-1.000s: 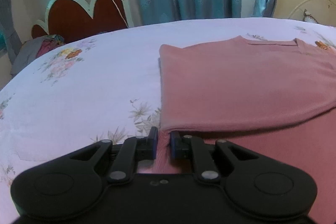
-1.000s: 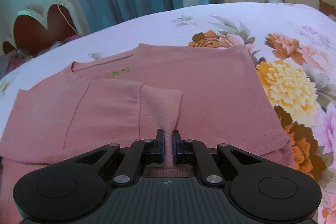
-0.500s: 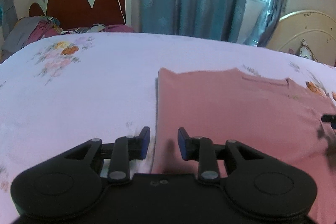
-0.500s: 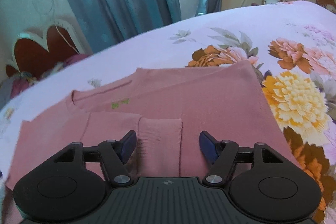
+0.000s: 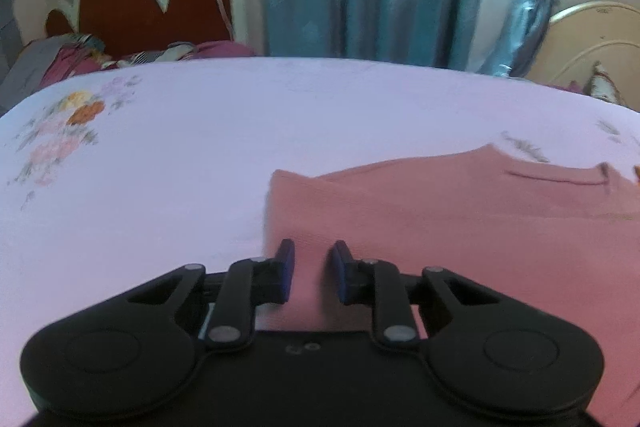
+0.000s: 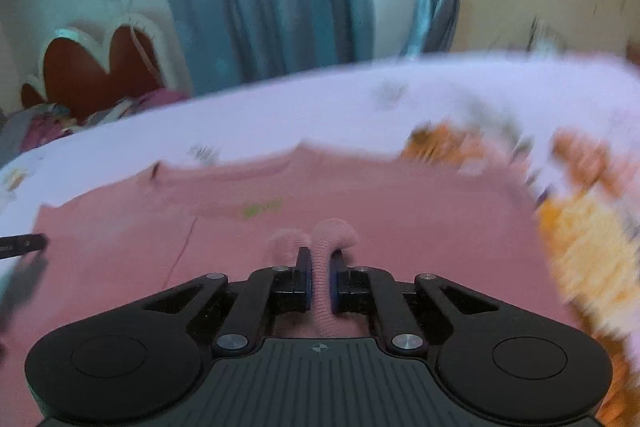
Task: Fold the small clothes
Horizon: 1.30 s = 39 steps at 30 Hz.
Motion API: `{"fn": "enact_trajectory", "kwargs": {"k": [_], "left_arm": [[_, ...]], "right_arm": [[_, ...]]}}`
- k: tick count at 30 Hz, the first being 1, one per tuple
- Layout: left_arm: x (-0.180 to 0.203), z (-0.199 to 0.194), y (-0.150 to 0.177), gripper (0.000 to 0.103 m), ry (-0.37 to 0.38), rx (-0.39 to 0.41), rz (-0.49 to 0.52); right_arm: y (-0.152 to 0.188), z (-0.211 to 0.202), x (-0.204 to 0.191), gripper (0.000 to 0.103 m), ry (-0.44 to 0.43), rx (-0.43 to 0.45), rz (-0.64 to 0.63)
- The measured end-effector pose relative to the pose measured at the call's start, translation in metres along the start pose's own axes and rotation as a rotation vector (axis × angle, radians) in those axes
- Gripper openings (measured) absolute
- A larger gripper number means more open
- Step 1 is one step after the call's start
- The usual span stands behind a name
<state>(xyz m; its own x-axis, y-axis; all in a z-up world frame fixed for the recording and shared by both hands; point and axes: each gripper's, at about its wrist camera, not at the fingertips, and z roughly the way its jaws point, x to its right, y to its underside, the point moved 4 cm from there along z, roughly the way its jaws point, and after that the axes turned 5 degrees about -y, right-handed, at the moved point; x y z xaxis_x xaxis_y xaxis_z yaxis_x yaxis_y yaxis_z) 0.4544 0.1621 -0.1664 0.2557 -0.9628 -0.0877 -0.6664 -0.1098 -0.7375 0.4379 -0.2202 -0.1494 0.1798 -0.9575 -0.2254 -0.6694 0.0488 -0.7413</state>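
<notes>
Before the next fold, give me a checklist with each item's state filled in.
1. Right gripper shut on a pinch of the pink sweater: ok, fabric bulges up between the jaws.
2. Left gripper gripping the sweater's edge: not ok, its jaws have just been closing, but a gap shows either side of the fabric.
3. Sweater lying flat on the floral bedsheet: ok apart from the pinched fold.
4. Sleeve folded in over the body: cannot tell, the right view is blurred.
5. Sheet around the sweater free of clutter: ok in what shows.
</notes>
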Motion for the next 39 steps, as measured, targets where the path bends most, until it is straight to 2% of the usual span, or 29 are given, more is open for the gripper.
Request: {"fn": "enact_trajectory", "kwargs": {"k": [2, 7, 8, 9, 11, 15, 21, 28, 31, 34, 39], "left_arm": [[0.000, 0.000, 0.001, 0.022, -0.005, 0.011, 0.017], [0.002, -0.003, 0.001, 0.022, -0.013, 0.017, 0.051], [0.003, -0.003, 0.000, 0.022, -0.014, 0.015, 0.050], [0.003, -0.003, -0.001, 0.023, -0.016, 0.013, 0.047], [0.004, -0.003, -0.002, 0.024, -0.020, 0.009, 0.044], [0.007, -0.004, -0.003, 0.027, -0.028, 0.001, 0.043], [0.011, -0.017, -0.003, 0.029, -0.017, 0.000, 0.035], [0.012, -0.047, 0.010, 0.030, 0.027, 0.003, 0.025], [0.015, -0.057, 0.023, 0.032, 0.042, -0.017, 0.029], [0.016, -0.054, 0.038, 0.034, 0.035, -0.056, 0.039], [0.013, -0.067, 0.038, 0.032, 0.026, -0.039, 0.032]], "right_arm": [[0.009, 0.013, 0.011, 0.008, -0.006, -0.069, 0.048], [0.004, 0.007, 0.008, 0.008, -0.014, -0.050, 0.024], [0.001, 0.004, 0.011, 0.014, -0.015, -0.032, 0.036], [-0.002, -0.001, 0.011, 0.029, -0.012, -0.008, 0.040], [-0.010, -0.007, 0.007, 0.048, -0.006, 0.040, 0.014], [-0.019, -0.011, -0.007, 0.049, -0.028, 0.070, -0.024], [-0.009, -0.009, -0.032, 0.049, -0.101, 0.001, -0.058], [0.011, -0.015, -0.032, 0.049, -0.093, -0.044, -0.073], [0.027, -0.011, -0.028, 0.049, -0.070, -0.104, -0.101], [0.032, -0.010, -0.027, 0.049, -0.051, -0.101, -0.148], [0.026, -0.033, -0.025, 0.049, -0.097, -0.067, -0.063]]}}
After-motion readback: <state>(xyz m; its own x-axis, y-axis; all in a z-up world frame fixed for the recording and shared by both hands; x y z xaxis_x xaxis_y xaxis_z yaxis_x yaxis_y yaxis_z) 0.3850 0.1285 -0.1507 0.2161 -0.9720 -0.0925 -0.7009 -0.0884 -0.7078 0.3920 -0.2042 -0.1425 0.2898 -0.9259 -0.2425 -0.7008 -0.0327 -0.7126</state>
